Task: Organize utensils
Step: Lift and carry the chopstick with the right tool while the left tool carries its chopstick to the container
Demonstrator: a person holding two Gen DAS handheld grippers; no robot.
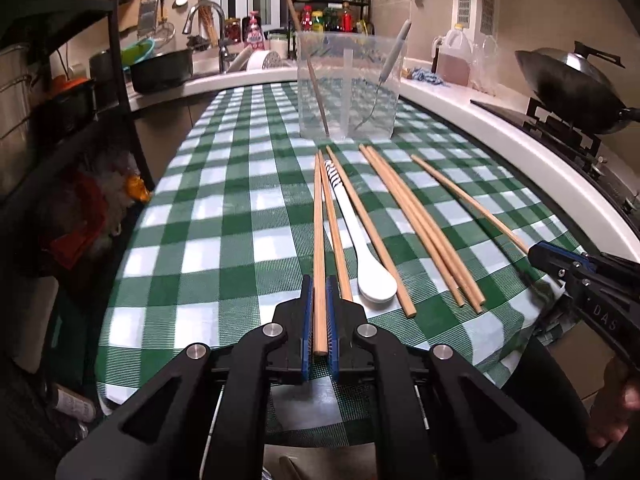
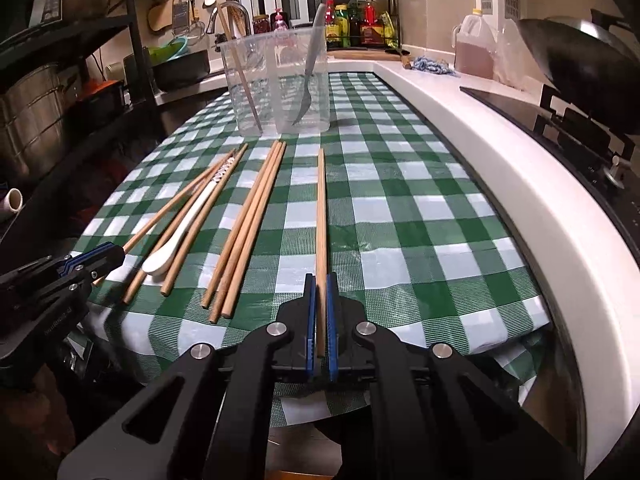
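Pinching one wooden chopstick each, the left gripper (image 1: 319, 300) and the right gripper (image 2: 320, 300) sit at the near edge of the checked tablecloth (image 2: 420, 216), jaws clamped on the sticks' near ends; the left chopstick (image 1: 318, 232) lies toward the left side, the right chopstick (image 2: 321, 208) farther right; between them rest a white spoon (image 1: 360, 240) and loose chopsticks (image 1: 416, 224); a clear container (image 1: 348, 84) near the far edge holds a chopstick and a fork (image 1: 390, 76).

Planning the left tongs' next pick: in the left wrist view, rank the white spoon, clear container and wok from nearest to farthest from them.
1. white spoon, just right of the left tongs.
2. clear container, straight ahead on the cloth.
3. wok, far right on the stove.
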